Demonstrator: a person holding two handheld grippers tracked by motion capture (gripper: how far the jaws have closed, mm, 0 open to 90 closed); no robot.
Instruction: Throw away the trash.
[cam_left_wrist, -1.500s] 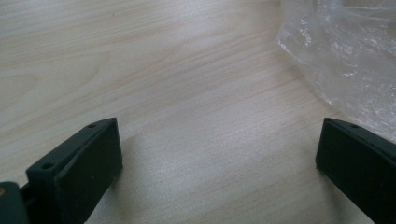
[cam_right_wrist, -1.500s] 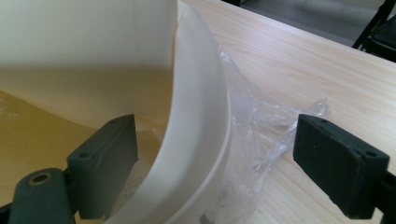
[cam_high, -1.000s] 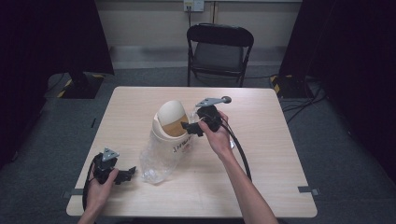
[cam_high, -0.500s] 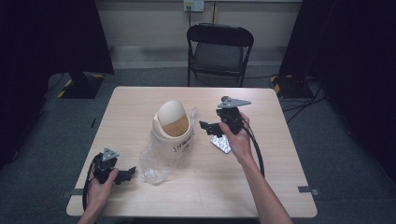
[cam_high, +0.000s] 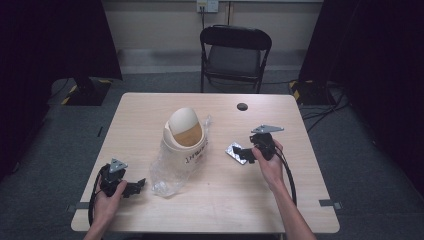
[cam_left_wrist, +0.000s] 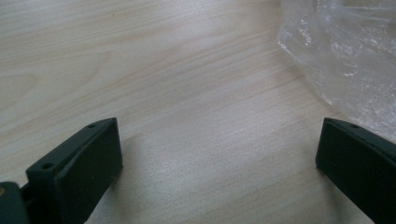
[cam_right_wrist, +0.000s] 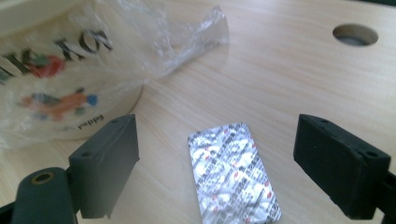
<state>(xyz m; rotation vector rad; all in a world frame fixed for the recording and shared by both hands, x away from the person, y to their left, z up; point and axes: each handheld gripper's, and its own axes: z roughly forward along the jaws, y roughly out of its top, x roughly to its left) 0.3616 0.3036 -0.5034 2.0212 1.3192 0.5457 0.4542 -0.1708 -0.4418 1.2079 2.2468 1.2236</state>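
While both grippers' jaws gape empty, the silvery, printed foil blister pack (cam_right_wrist: 233, 175) lies flat on the table (cam_right_wrist: 289, 79).

I saw a shiny foil blister pack (cam_right_wrist: 233, 175) on the matt pale wood table (cam_right_wrist: 289, 70), and crinkled glossy clear plastic bag (cam_left_wrist: 345, 51) around the smooth cream plastic bin (cam_high: 184, 137).

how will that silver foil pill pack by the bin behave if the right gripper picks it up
The silver foil blister pack lies flat on the wooden table, so its thin edges may be hard to catch. It looks light, and its glossy foil could slip. It probably bends rather than breaks between the open right gripper.
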